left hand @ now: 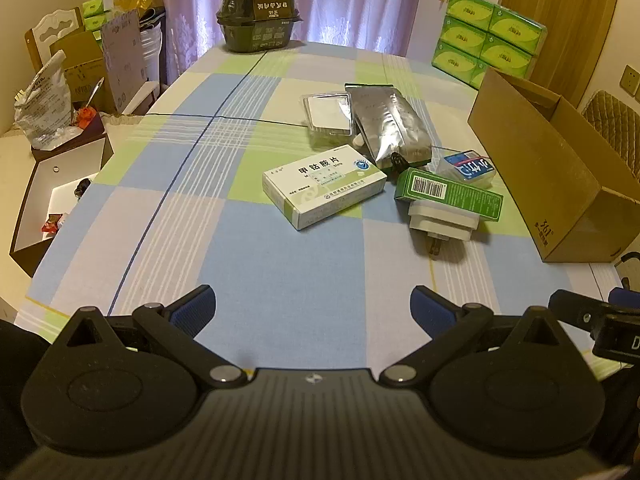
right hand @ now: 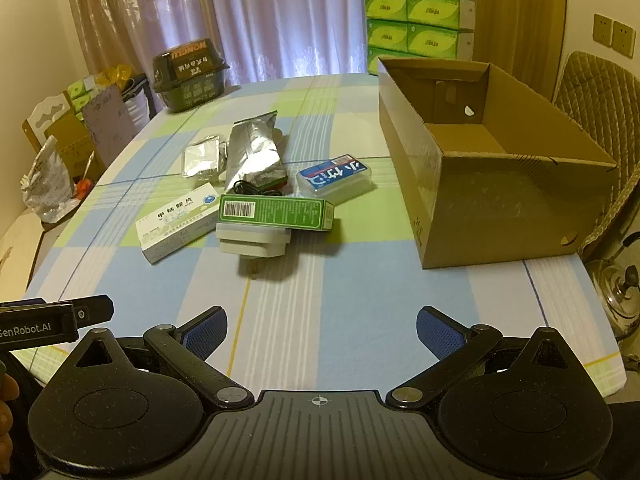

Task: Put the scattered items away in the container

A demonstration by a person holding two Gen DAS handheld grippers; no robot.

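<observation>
An open, empty cardboard box (right hand: 496, 184) (left hand: 560, 168) stands at the table's right. Left of it lies a cluster: a white medicine box (left hand: 324, 186) (right hand: 176, 222), a green carton (left hand: 448, 194) (right hand: 276, 212) resting on a white plug adapter (left hand: 442, 226) (right hand: 254, 244), a blue-labelled clear case (left hand: 468, 168) (right hand: 334, 178), a silver foil pouch (left hand: 390, 124) (right hand: 254, 152), a clear plastic case (left hand: 328, 114) (right hand: 202, 158) and a black cable (right hand: 250, 189). My left gripper (left hand: 312, 312) and right gripper (right hand: 320, 332) are both open and empty, over the near part of the table, short of the cluster.
A dark food tub (left hand: 258, 16) (right hand: 190, 74) sits at the table's far end. Green tissue packs (left hand: 490, 38) (right hand: 416, 26) are stacked behind the box. Cartons and bags (left hand: 60, 92) crowd the floor at left; a padded chair (right hand: 596, 96) and a steel kettle (right hand: 620, 292) are at right.
</observation>
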